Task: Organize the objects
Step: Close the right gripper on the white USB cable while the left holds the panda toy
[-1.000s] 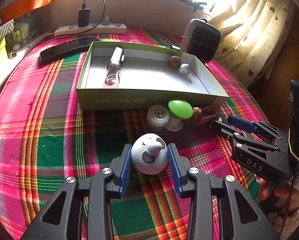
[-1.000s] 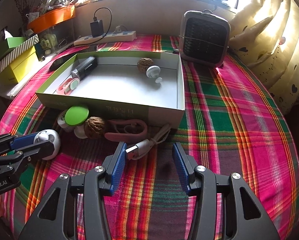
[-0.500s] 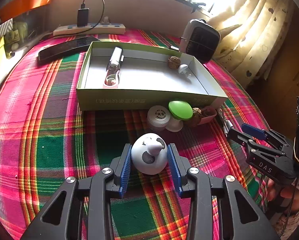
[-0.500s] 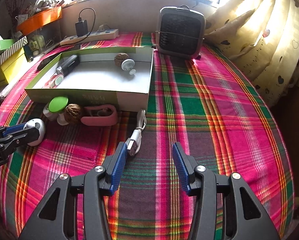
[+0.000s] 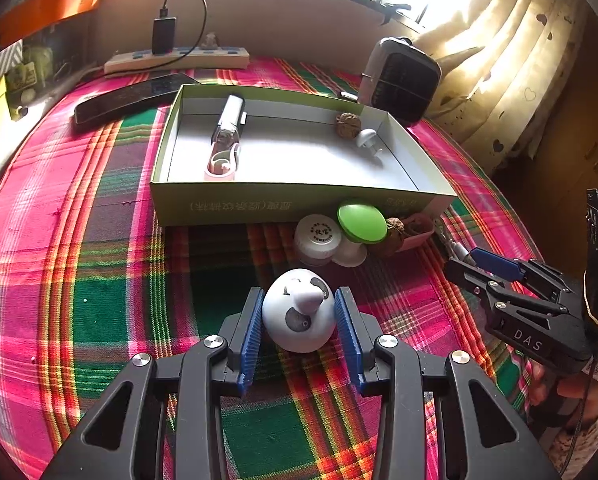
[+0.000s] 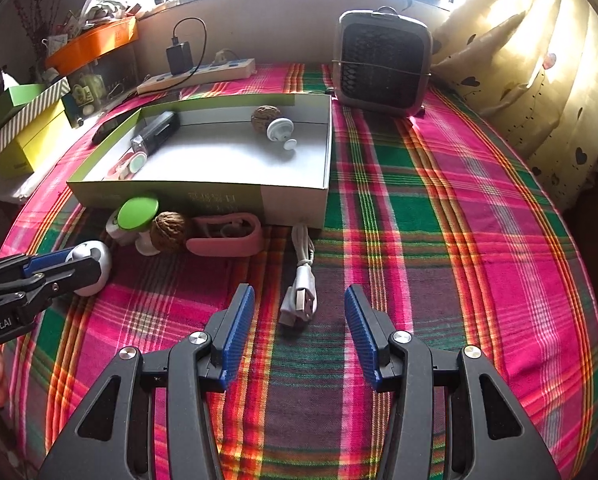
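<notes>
The left tool (image 5: 299, 316) holds the round white toy (image 5: 299, 312), now tipped; the open right tool (image 6: 299, 316) now frames the white cable (image 6: 301, 280).

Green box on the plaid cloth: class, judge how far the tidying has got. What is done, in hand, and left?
Done: the green box already holds a walnut, a white knob and a few other items.
In hand: the left claw is closed on the white round toy.
Left: the USB cable between the open right claw fingers, and the green-lidded jar, second walnut and pink holder outside.

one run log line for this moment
left gripper: shut on round white toy | right gripper: open over white usb cable | green box: part-filled
</notes>
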A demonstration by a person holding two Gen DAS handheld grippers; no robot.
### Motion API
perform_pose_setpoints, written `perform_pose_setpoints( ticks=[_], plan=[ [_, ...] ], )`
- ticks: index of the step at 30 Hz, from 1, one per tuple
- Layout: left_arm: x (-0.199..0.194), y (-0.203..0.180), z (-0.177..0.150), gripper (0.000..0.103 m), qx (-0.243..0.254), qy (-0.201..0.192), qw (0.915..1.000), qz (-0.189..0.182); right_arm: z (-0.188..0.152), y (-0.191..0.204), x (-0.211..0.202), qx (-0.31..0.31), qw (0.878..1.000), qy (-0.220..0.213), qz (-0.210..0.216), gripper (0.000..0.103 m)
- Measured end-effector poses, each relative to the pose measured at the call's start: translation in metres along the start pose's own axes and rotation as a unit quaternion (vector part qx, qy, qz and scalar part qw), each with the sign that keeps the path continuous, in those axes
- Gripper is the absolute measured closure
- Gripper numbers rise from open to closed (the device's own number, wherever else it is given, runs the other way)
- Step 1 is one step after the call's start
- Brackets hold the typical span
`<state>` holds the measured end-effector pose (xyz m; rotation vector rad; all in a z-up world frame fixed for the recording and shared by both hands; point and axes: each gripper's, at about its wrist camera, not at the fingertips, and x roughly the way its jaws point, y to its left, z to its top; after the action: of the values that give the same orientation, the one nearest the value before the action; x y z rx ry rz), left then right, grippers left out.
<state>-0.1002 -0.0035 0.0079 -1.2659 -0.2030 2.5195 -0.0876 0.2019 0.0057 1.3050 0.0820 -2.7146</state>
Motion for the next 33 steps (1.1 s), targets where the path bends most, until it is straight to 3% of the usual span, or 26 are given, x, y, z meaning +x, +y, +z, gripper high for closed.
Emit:
perform_pose_setpoints(
  ticks=[10, 21, 33],
  plan=[
    [0.0031, 0.0018, 0.0044, 0.069, -0.004, -0.002, 1.0000, 0.000, 0.0036, -0.0018, 0.0061, -0.004, 1.000, 0.002, -0.006, 0.055],
    [0.0026, 0.0022, 0.0045, 0.071, -0.003, -0.002, 1.0000, 0.002, 0.0022, -0.0006, 0.0043, -0.009, 1.000, -0.002, 0.004, 0.083],
    [0.0018, 0.0035, 0.0046, 0.071, -0.006, -0.004, 1.0000, 0.001, 0.0013, -0.0004, 0.0033, -0.009, 1.000, -0.002, 0.007, 0.086]
  ],
)
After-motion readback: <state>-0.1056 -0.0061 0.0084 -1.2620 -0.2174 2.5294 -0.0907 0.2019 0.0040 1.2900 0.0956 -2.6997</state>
